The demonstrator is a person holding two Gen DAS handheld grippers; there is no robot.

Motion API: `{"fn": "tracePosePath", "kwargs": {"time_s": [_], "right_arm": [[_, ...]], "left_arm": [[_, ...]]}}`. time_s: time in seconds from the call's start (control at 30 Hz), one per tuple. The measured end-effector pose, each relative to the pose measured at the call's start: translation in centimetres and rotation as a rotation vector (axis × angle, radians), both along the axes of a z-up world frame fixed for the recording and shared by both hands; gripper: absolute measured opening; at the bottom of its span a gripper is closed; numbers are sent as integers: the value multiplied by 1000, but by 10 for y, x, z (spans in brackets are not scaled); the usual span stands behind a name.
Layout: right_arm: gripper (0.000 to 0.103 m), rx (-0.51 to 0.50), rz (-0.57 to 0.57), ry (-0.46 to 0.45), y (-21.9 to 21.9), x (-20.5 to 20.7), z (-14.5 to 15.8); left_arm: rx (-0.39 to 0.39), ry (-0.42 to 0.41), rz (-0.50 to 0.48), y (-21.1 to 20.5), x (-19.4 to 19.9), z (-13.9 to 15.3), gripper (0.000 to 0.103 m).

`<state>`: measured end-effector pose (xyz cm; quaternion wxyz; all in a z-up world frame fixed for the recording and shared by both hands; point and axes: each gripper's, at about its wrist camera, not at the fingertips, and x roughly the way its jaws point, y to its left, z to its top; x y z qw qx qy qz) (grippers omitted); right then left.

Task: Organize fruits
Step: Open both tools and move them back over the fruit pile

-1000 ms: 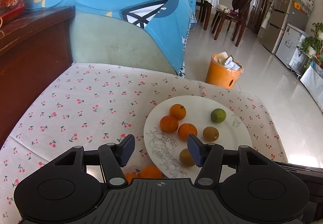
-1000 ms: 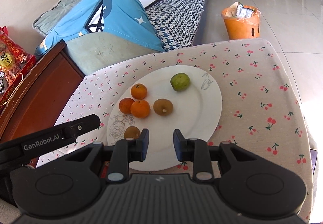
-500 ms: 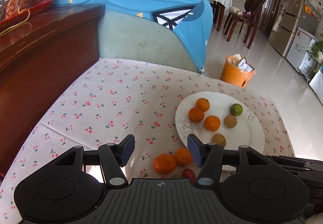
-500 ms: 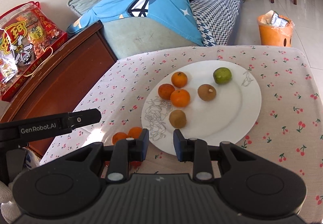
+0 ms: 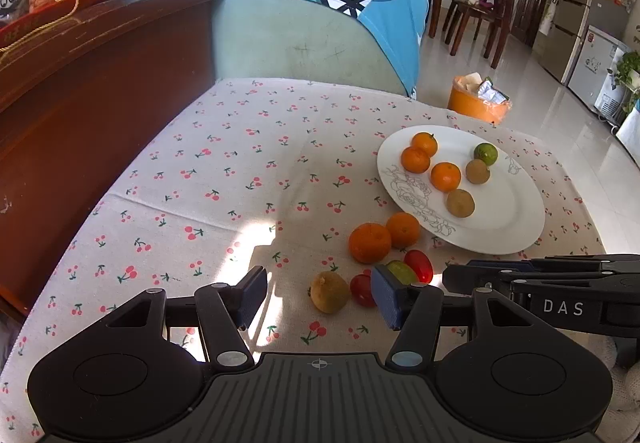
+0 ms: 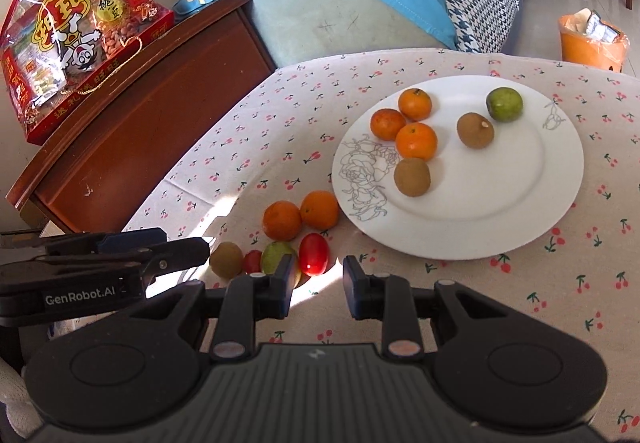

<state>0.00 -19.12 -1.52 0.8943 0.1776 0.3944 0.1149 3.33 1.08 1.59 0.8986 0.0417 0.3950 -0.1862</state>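
A white plate holds three oranges, two kiwis and a green fruit. Loose on the cherry cloth beside it lie two oranges, a kiwi, a green fruit and two red tomatoes. My left gripper is open and empty, just in front of the loose kiwi. My right gripper is open and empty, close to the larger tomato.
A dark wooden cabinet borders the table's left side, with a red snack bag on top. A sofa with a blue cloth stands behind. An orange bin sits on the floor beyond.
Both grippers have pulled back and swung left from over the plate. The loose fruit on the cloth has come into view. Both jaws stay open.
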Motion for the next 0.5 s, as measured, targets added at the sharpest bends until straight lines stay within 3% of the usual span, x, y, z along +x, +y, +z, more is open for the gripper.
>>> {"fn": "tracePosePath", "kwargs": {"time_s": [0.37, 0.5], "right_arm": [[28, -13, -26, 8, 4, 7, -7], [27, -9, -33, 9, 7, 10, -8]], "left_arm": [[79, 8, -55, -3, -4, -23, 56], [71, 3, -63, -2, -2, -26, 56]]}}
